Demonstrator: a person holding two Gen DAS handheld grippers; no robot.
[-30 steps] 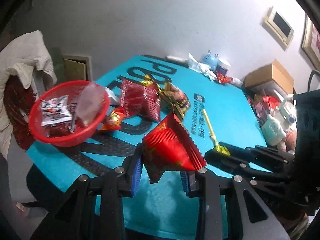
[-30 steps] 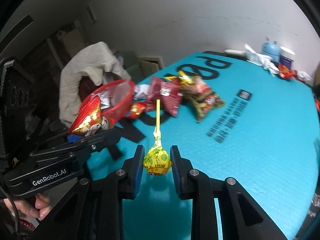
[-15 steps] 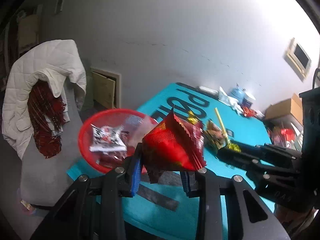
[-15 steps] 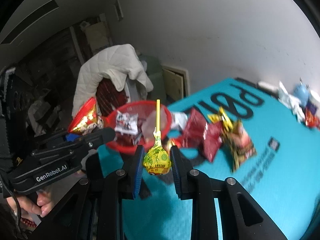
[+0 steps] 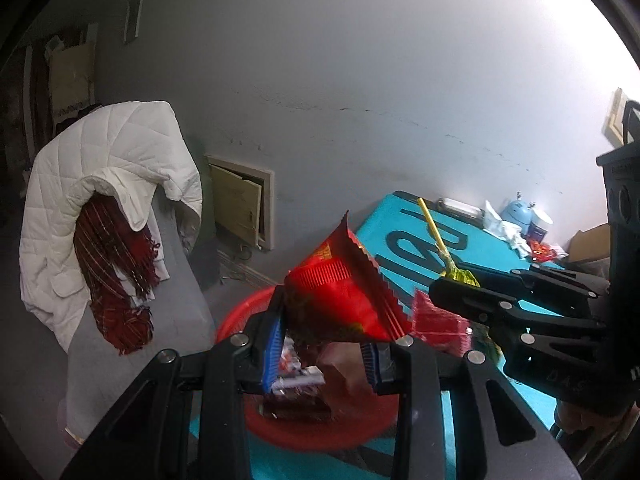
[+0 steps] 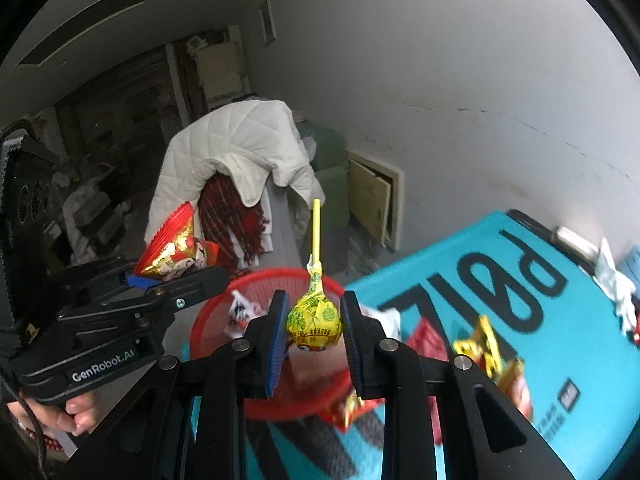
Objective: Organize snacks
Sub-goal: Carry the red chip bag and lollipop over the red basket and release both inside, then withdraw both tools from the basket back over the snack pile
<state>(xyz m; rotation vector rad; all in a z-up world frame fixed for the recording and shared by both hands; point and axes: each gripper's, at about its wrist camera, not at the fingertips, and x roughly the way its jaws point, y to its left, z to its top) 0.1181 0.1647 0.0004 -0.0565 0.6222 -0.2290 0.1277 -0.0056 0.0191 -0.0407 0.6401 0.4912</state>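
Left tool (image 5: 320, 350) clamping red snack packet (image 5: 340, 292), above red basket (image 5: 240, 316)

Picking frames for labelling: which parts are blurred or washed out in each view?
Left wrist: red basket and its contents smeared, wall glare top right. Right wrist: snack packets on the teal table motion-blurred; the lollipop stays sharp.

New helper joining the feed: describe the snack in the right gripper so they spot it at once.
Find the teal table and the red basket at its corner. Just above the basket, the right gripper pinches a lollipop: the only snack on a stick, with a yellow wrapper, among flat packets.
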